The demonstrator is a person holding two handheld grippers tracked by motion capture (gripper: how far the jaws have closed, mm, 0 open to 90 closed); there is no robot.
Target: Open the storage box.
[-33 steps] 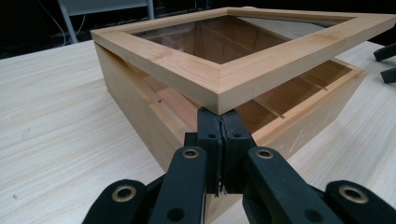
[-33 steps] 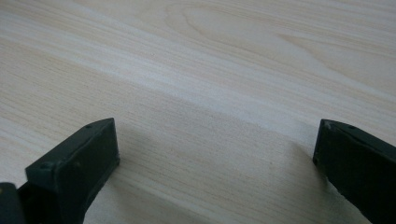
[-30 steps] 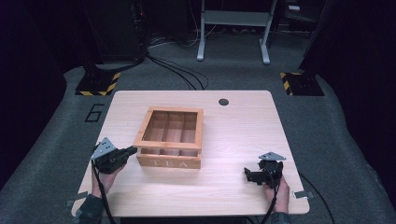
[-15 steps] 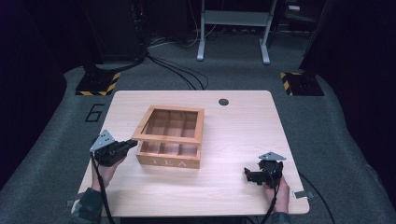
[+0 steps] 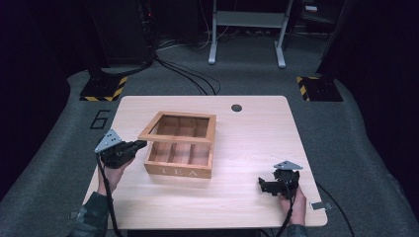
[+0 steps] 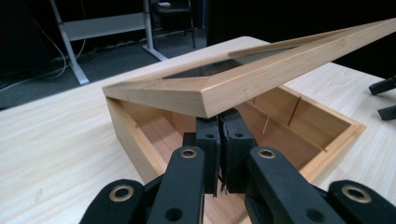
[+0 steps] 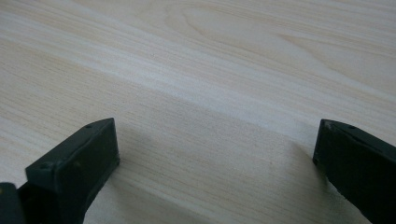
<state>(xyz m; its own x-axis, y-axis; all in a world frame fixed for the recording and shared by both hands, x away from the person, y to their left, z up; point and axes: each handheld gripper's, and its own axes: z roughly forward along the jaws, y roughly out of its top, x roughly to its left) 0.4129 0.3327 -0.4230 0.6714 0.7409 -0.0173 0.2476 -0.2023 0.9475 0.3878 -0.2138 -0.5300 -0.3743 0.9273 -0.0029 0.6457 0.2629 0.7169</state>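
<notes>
Left edge of table (image 5: pixel 148 207): left hand-held gripper (image 5: pixel 132 146), held low and level by the person's left hand (image 5: pixel 112 173). Jaws pressed together, nothing between them; in the left gripper view the tips sit under the near corner of the lid (image 6: pixel 243 88), apparently propping it from beneath rather than pinching it. Judged purpose: prising the lid upward.

Centre-left of table: wooden tea box (image 5: pixel 179 157), lettered "TEA" on its front wall, interior split by thin dividers into compartments, all seen empty. Its framed, glazed lid (image 5: pixel 178 127) is tilted, near edge raised clear of the box body, far edge seemingly hinged. Box stands square on the table, front towards the person.

Centre-right, far edge: small dark round grommet (image 5: pixel 236 107) set in the tabletop, well apart from the box.

Right, near edge: right hand-held gripper (image 5: pixel 265 186), resting in the person's right hand (image 5: pixel 291 200), jaws spread wide over bare wood, holding nothing; apparently parked in reserve.
</notes>
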